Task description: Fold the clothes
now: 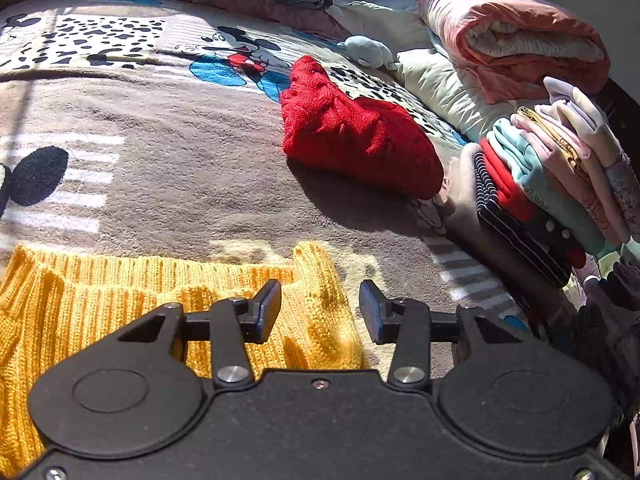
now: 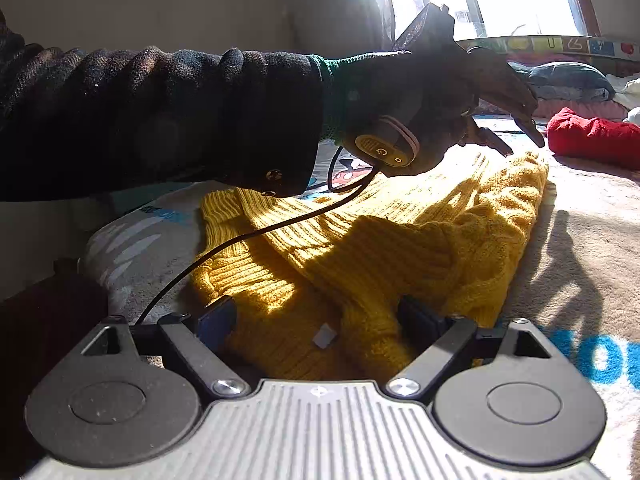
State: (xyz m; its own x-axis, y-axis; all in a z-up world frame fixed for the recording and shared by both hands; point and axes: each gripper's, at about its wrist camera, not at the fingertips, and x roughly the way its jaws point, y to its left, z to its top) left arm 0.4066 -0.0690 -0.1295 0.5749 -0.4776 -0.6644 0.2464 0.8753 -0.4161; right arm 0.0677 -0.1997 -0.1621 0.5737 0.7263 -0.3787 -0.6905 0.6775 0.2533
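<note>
While both grippers sit low over the bed, I see the yellow knit sweater (image 2: 360, 240) lying partly folded on the cartoon-print blanket (image 1: 180, 168). Left gripper (image 1: 320, 312): jaws spread moderately, nothing between them, hovering just above a ribbed edge of the sweater. Right gripper (image 2: 320, 328): jaws wide, straddling a bunched fold of the sweater near its small white label (image 2: 325, 336); pads look beside the knit, and I can't tell if they touch it.

From the right wrist view, a dark sleeve (image 2: 160, 120) and hand (image 2: 440, 100) reach across over the sweater, a black cable (image 2: 256, 236) trailing below.

No bins or baskets in view. A red knit garment (image 1: 352, 132) lies folded further up the blanket, well apart from the sweater. At the bed's right edge there is a stack of folded clothes (image 1: 552, 184), and beyond it a rolled pink quilt (image 1: 516, 40).
</note>
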